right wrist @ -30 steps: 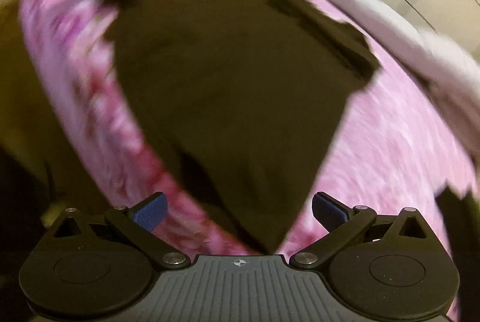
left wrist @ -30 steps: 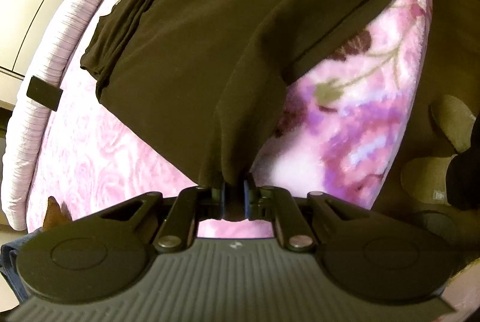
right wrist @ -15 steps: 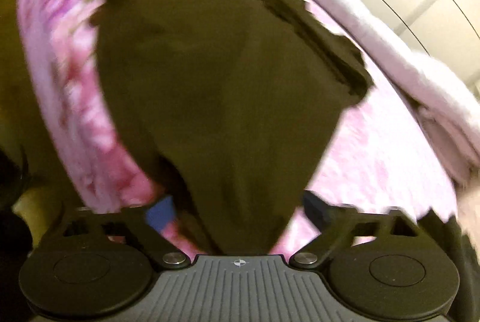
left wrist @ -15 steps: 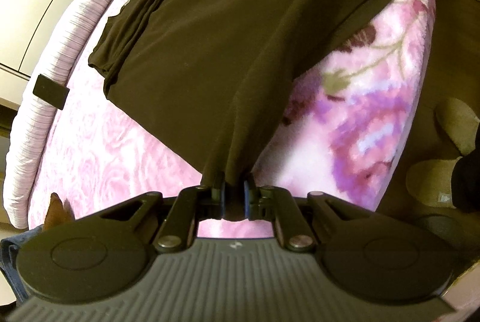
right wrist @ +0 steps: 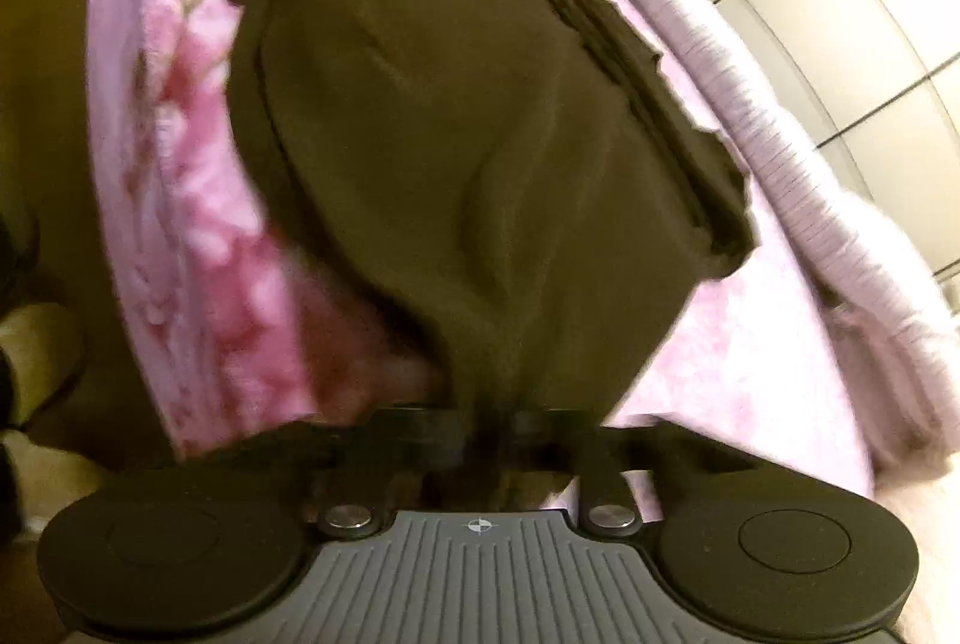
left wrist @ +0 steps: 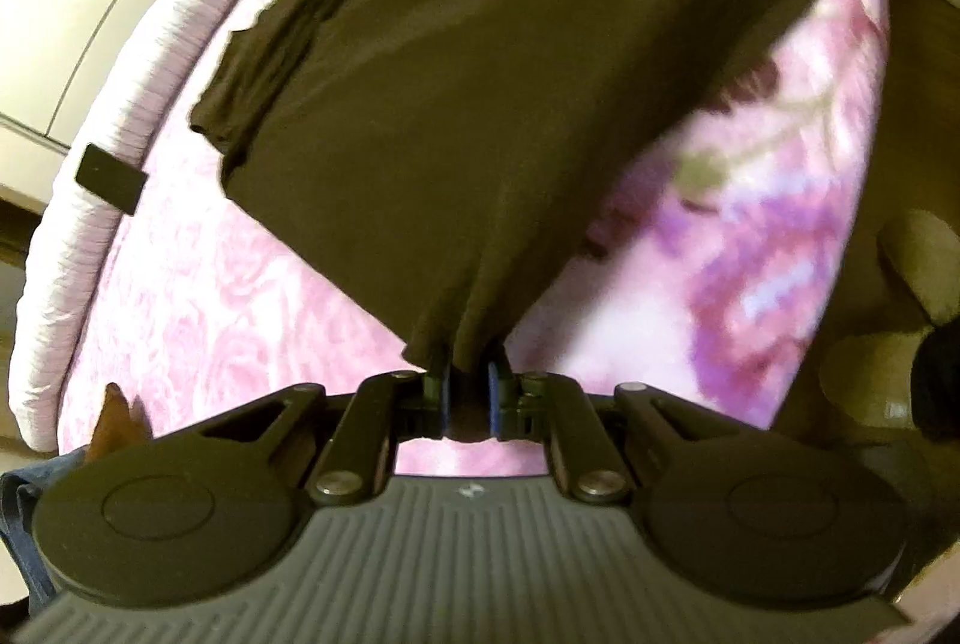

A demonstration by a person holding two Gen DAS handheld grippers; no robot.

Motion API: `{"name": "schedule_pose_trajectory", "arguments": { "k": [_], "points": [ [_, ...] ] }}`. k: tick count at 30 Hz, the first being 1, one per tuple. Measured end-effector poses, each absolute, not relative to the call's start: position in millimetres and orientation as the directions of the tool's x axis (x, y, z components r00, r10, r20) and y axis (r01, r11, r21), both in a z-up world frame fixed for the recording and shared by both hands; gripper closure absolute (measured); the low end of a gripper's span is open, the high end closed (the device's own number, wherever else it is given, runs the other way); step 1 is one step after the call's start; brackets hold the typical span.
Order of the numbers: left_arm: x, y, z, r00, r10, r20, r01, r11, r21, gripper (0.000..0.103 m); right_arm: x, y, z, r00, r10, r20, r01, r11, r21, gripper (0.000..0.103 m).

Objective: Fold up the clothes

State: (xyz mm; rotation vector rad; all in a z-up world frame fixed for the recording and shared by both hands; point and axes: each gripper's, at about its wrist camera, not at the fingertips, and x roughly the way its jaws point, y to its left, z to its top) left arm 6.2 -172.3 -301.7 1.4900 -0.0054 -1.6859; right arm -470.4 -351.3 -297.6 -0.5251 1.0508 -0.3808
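The dark brown soft-knit garment (left wrist: 510,62) lay spread on the pink floral fleece blanket (left wrist: 198,296) covering the bed. The left tongs (left wrist: 467,392) were already pinched on its near corner, and the right tongs (right wrist: 489,431) had just snapped closed on the other near corner, so both corners looked ready to lift and fold.

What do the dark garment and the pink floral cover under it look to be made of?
Dark brown garment: soft matte knit, probably jersey or light fleece; it drapes in limp folds where it is pinched and shows no sheen. Pink floral blanket: plush fleece by its fuzzy, blurred-edged flower print, though motion blur leaves the pile uncertain.
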Motion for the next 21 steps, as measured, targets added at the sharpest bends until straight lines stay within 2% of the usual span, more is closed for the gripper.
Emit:
{"name": "schedule_pose_trajectory", "arguments": {
  "k": [6, 12, 17, 21],
  "points": [
    [9, -195, -244, 0.101, -0.650, -0.753, 0.593, -0.569, 0.570, 0.095, -467, -381, -222, 0.496, -0.557, -0.666, 0.106, 0.801, -0.590, 0.098],
    [10, -190, -172, 0.110, -0.662, -0.742, 0.622, -0.537, 0.571, 0.095, -469, -380, -143, 0.539, -0.500, -0.678, 0.040, 0.819, -0.573, 0.099],
    [16, -198, -143, 0.104, -0.668, -0.737, 0.638, -0.524, 0.565, 0.095, -456, -402, -111, 0.533, -0.502, -0.681, 0.047, 0.821, -0.568, 0.099],
    [36, -264, -128, 0.082, -0.694, -0.715, 0.657, -0.502, 0.563, 0.095, -410, -463, -95, 0.521, -0.516, -0.679, 0.046, 0.812, -0.582, 0.098]
  ]
}}
